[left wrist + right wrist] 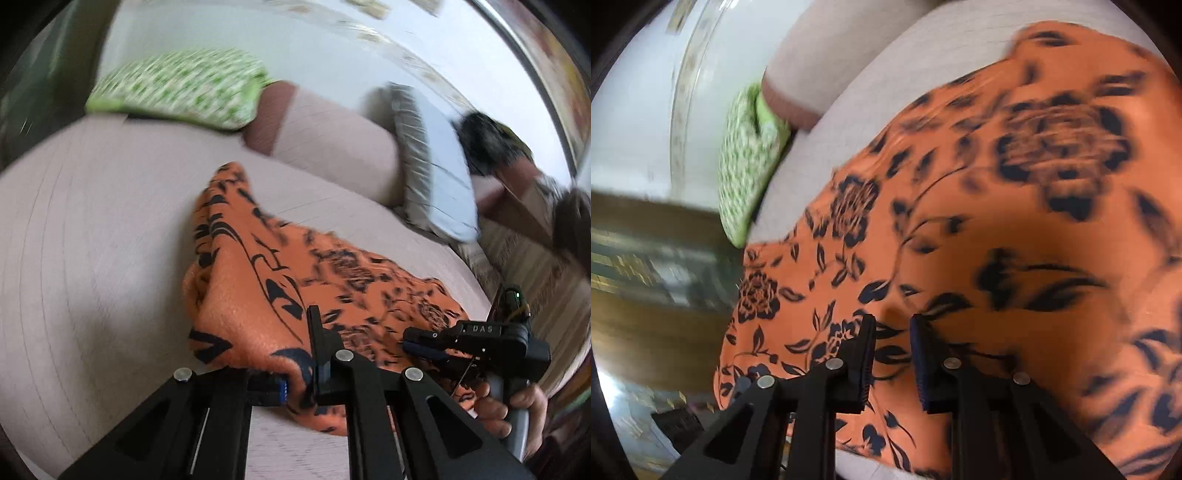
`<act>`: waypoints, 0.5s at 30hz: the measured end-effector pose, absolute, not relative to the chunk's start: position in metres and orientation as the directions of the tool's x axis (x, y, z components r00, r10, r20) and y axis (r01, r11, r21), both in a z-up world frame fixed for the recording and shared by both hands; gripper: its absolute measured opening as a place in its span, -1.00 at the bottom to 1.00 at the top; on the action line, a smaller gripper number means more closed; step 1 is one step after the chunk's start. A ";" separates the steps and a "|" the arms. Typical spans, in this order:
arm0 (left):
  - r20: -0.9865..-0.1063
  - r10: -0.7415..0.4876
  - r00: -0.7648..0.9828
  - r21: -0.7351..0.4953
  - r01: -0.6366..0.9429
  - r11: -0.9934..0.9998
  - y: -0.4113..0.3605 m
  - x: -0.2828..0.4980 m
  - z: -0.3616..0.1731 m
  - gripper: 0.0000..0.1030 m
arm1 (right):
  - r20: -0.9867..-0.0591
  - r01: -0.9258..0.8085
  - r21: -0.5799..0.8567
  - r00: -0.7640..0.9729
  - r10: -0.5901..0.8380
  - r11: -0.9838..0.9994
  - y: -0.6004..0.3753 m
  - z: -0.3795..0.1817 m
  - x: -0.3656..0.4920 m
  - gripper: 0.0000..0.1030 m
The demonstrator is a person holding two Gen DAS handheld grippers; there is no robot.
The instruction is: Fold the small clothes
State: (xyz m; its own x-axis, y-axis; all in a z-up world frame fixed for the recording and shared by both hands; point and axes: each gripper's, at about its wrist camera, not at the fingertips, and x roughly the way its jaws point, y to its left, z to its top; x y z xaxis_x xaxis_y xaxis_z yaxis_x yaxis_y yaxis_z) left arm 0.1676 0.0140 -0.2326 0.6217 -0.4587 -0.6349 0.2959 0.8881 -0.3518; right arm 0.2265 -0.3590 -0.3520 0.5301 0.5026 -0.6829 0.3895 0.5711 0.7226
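On the left of the left wrist view is the wide pinkish sofa seat (92, 240), and a green pillow (177, 88) lies at its far end. In the middle, the orange cloth with black flowers (258, 280) is bunched up and lifted off the seat. The left gripper (295, 373) has its jaws closed on the near edge of this cloth, which is pinched between them. To the right, a grey pillow (432, 166) leans on the sofa back. Further right, the right gripper (424, 341) is held by the person's hand (509, 410) just beside the cloth. In the right wrist view, the green pillow (746, 166) is on the left and the cloth (960, 221) fills most of the picture, spread over the seat. The right gripper (893, 354) has its jaws a little apart, with cloth showing in the gap; I cannot tell if they grip it.
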 end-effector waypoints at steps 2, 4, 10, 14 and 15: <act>-0.639 -0.460 0.616 -0.314 0.337 0.888 -0.005 0.165 -0.220 -0.83 | -0.684 0.402 0.719 0.557 0.471 0.567 -0.380 -0.345 0.215 -0.57; -0.642 -0.479 0.599 -0.300 0.379 0.875 -0.028 0.164 -0.208 -0.83 | -0.679 0.412 0.719 0.587 0.440 0.560 -0.404 -0.337 0.203 -0.55; -0.674 -0.532 0.512 -0.274 0.495 0.824 -0.120 0.157 -0.185 -0.83 | -0.594 0.433 0.796 0.695 0.405 0.424 -0.489 -0.323 0.158 -0.55; -0.691 -0.573 0.440 -0.239 0.609 0.756 -0.201 0.138 -0.192 -0.83 | -0.537 0.427 0.837 0.762 0.363 0.342 -0.543 -0.316 0.126 -0.55; -0.702 -0.580 0.414 -0.234 0.634 0.737 -0.220 0.132 -0.200 -0.81 | -0.531 0.429 0.841 0.769 0.356 0.329 -0.550 -0.316 0.123 -0.55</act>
